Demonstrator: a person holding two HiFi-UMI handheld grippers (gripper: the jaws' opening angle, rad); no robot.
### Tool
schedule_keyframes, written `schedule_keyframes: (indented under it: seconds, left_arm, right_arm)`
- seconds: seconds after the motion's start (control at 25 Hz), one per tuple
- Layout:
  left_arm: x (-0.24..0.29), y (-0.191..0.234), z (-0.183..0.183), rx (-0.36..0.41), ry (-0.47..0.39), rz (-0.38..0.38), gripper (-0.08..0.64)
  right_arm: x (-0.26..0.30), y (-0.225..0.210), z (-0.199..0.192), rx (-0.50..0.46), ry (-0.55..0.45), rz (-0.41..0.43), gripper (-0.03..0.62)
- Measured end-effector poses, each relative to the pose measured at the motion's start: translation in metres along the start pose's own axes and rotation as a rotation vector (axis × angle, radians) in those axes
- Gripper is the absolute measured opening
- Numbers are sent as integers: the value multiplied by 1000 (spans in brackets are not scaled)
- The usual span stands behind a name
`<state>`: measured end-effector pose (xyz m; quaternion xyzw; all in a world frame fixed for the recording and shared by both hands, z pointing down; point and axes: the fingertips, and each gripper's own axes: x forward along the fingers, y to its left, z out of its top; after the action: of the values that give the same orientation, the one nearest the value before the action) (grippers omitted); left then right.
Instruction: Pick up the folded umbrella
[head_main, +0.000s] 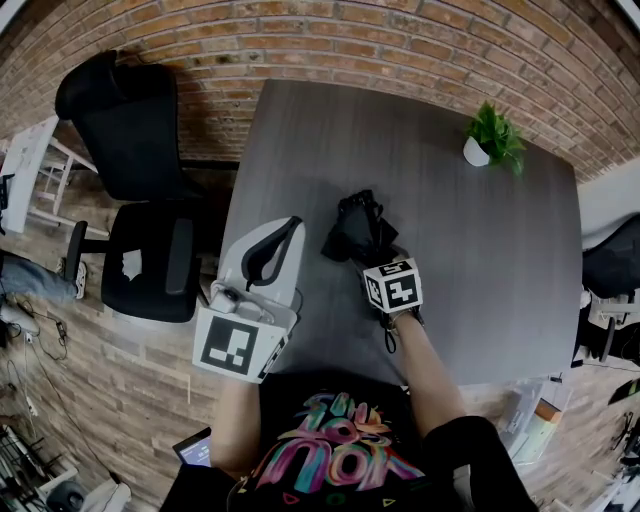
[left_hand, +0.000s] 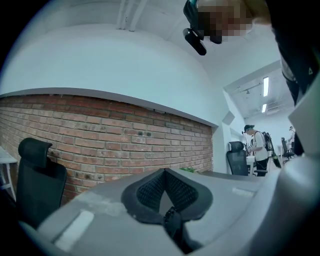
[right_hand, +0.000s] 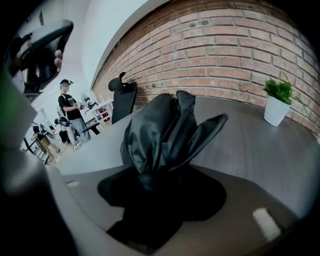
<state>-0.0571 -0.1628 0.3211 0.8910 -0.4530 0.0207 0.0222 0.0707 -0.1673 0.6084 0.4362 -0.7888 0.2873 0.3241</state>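
The folded umbrella (head_main: 355, 228) is a black bundle of loose fabric on the grey table (head_main: 480, 260), near its middle. My right gripper (head_main: 373, 258) reaches down to its near end. In the right gripper view the umbrella (right_hand: 160, 132) fills the space between the jaws, and the right gripper (right_hand: 162, 197) is shut on its near end; the pads are hidden under the fabric. I cannot tell whether the bundle rests on the table or hangs just above it. My left gripper (head_main: 296, 224) hovers at the table's left edge, pointing level, and the left gripper (left_hand: 164, 173) is shut on nothing.
A small green plant in a white pot (head_main: 490, 138) stands at the table's far right corner. A black office chair (head_main: 140, 200) stands left of the table, by the brick wall (head_main: 330, 40). People stand far off in the room behind.
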Motion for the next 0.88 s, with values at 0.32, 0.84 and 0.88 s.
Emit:
schedule_keyframes:
  seconds: [0.32, 0.84, 0.88]
  left_arm:
    - [-1, -6, 6, 1, -14, -20, 0]
    - [4, -15, 7, 14, -12, -72, 0]
    - [4, -16, 8, 15, -17, -77, 0]
  right_arm:
    - [-37, 13, 28, -1, -136, 32, 250]
    - [-132, 14, 96, 2, -416, -14, 250]
    - [-139, 14, 100, 1, -438, -18, 250]
